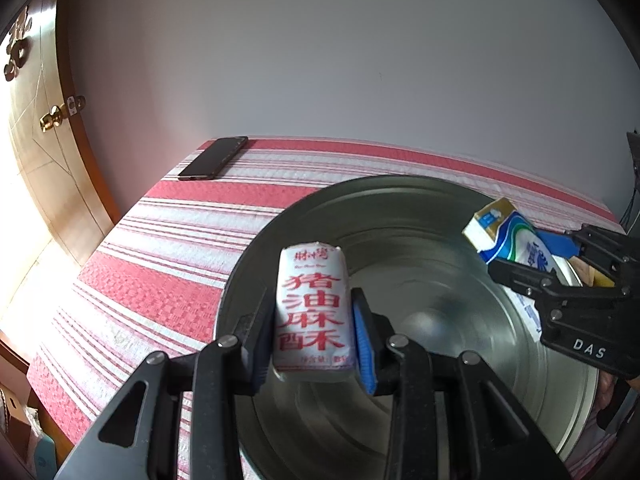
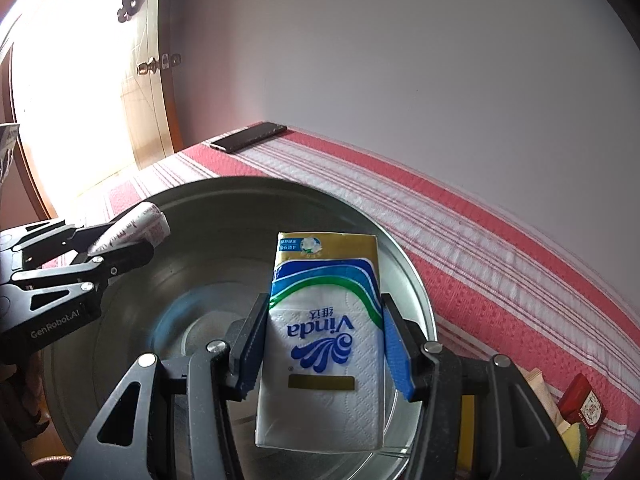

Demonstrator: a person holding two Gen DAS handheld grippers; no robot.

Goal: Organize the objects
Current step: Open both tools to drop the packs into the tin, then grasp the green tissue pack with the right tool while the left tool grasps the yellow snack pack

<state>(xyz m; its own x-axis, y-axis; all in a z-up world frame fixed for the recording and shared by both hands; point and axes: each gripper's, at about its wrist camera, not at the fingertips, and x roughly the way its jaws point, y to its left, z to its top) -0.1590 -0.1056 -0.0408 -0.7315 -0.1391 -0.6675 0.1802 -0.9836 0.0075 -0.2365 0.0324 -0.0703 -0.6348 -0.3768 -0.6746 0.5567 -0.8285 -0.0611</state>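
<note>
Snack packet [image 1: 312, 312] and tissue pack [image 2: 324, 344] are both hanging over the big metal basin [image 2: 408, 264] right now, so that's where the sorting is at. Left tongs [image 1: 314, 340] are clamped on the white packet with red characters, pads pressing both sides, packet standing upright above the near-left rim. Right tongs [image 2: 324, 344] are gripping the Vinda tissue pack the same way, over the basin's right half.

What could go sideways, as I read it:
- the snack packet sits close to the rim, so letting go from there might bounce it off the edge and onto the cloth
- the tissue pack is soft, it squishes in the grip and could slip out crooked or early
- both tongs are crowded over one basin, so they could knock each other if they go in together
- the basin is light-looking metal on cloth, a bump might slide it

As for the surface, it's covered with a red and white striped cloth [image 1: 160, 240]. A dark phone [image 1: 214, 158] lies at the far corner, well apart from the basin. A red box [image 2: 582, 408] and some other small stuff sit just past the basin on the right. Plain white wall behind, wooden door [image 1: 44, 152] with a brass knob to the left, lots of glare there.
</note>
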